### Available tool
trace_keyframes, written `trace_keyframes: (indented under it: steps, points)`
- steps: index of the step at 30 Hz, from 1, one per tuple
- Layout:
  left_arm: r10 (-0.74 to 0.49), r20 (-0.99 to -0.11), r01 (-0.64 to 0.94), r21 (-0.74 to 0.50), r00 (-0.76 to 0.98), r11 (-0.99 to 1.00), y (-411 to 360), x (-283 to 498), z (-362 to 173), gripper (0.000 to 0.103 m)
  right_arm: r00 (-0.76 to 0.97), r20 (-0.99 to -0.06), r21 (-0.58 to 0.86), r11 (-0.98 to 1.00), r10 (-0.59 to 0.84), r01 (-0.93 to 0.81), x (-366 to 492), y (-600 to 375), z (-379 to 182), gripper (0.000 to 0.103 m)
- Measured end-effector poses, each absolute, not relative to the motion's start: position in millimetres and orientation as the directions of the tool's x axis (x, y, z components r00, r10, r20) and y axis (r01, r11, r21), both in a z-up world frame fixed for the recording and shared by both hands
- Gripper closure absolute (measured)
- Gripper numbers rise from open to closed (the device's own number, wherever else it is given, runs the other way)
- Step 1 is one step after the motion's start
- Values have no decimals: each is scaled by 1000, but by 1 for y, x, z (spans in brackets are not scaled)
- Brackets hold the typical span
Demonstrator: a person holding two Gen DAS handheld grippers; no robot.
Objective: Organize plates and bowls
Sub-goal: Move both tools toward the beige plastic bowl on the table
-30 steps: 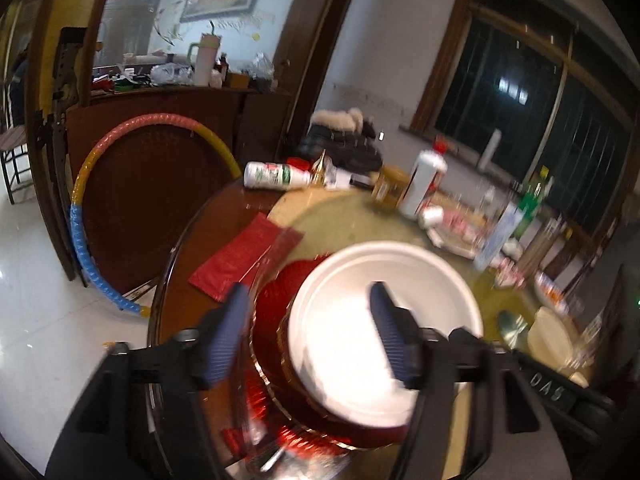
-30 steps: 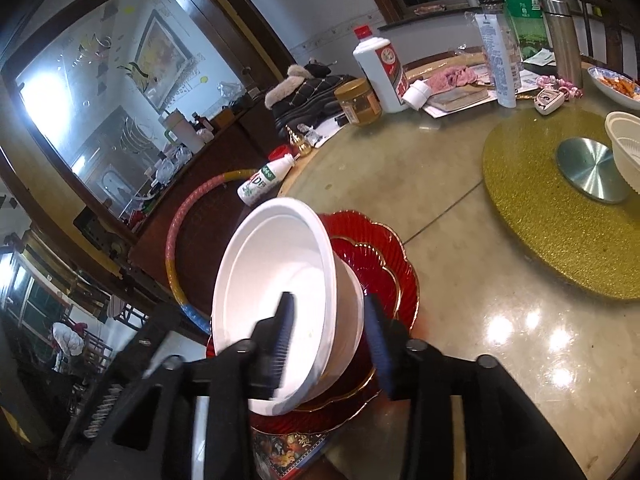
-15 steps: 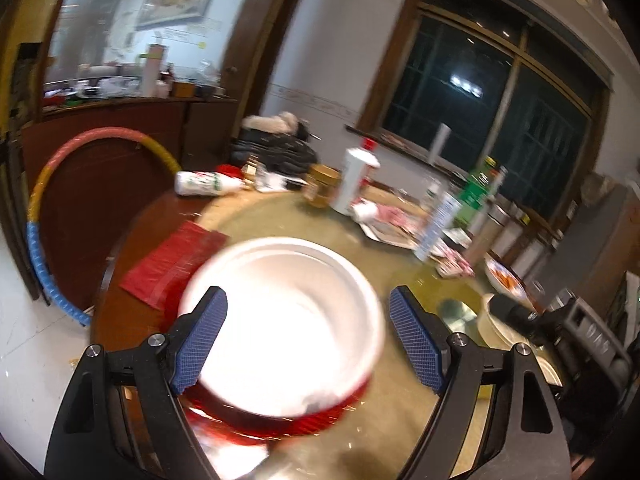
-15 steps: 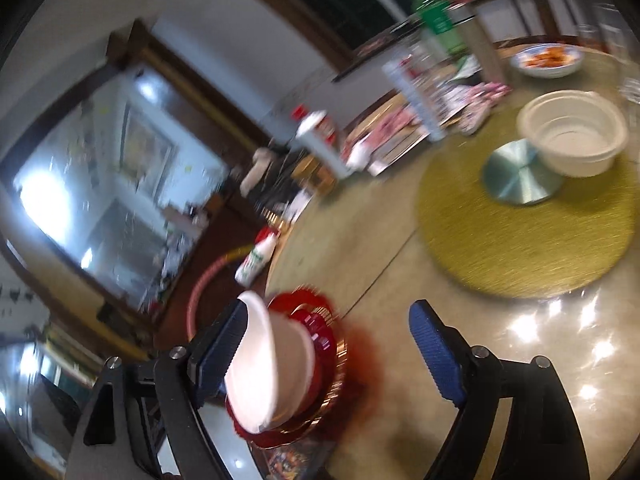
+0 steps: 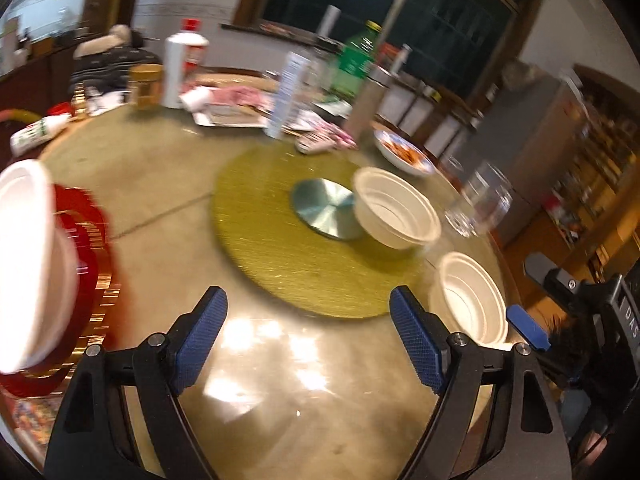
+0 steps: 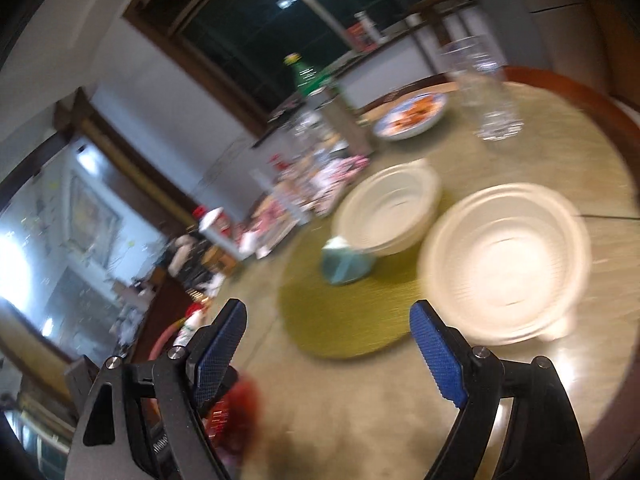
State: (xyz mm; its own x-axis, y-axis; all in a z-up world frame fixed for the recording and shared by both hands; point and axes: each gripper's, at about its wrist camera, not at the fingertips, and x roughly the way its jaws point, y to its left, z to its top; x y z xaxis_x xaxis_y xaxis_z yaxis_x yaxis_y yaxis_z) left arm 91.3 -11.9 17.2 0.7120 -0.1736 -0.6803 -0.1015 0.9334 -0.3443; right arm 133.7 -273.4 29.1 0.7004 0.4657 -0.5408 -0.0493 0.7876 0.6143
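Just beyond the right gripper's [image 6: 332,334] spread right finger sits a white bowl [image 6: 506,260].

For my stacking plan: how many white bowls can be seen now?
3. One bowl on the red plates at left, one on the gold mat, one near the table edge. Others may be hidden.

three white bowls [image 5: 394,208], red plates [image 5: 86,264], one glass [image 5: 478,200]

A home dining room (cluttered round table [image 5: 160,184], turntable [image 5: 280,264], dark window [image 5: 440,24]).
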Motion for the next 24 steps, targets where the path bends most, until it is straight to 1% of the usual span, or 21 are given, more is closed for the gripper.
trace_keyframes:
  steps: [6,10,14,16,18,20,23,24]
  points:
    - [-254,-726,-25,-349,640,937,-66,121,-1,19,705,-606,599,794,368,101,140,-338,11,17]
    - [-259,-752,-13,-335,607,942,-95,137,-12,19,690,-638,594,788,342,158,145,-366,-4,17]
    - [-253,-766,-24,-330,591,944,-113,151,-21,19,658,-666,599,778,352,191,156,-376,-22,18]
    - [-235,-776,-32,-312,586,950,-119,155,-25,19,647,-675,602,772,355,204,159,-380,-30,21]
    - [-241,-780,-32,-316,577,948,-124,158,-29,19,634,-691,593,774,347,222,161,-381,-36,31]
    - [-246,-781,-27,-318,575,948,-130,160,-32,19,623,-701,593,770,348,237,164,-381,-42,34]
    - [-240,-785,-18,-304,572,952,-137,163,-35,19,614,-711,588,770,344,249,164,-380,-47,40]
    - [-240,-788,-18,-304,567,953,-138,163,-36,19,614,-710,591,766,346,252,163,-381,-49,40]
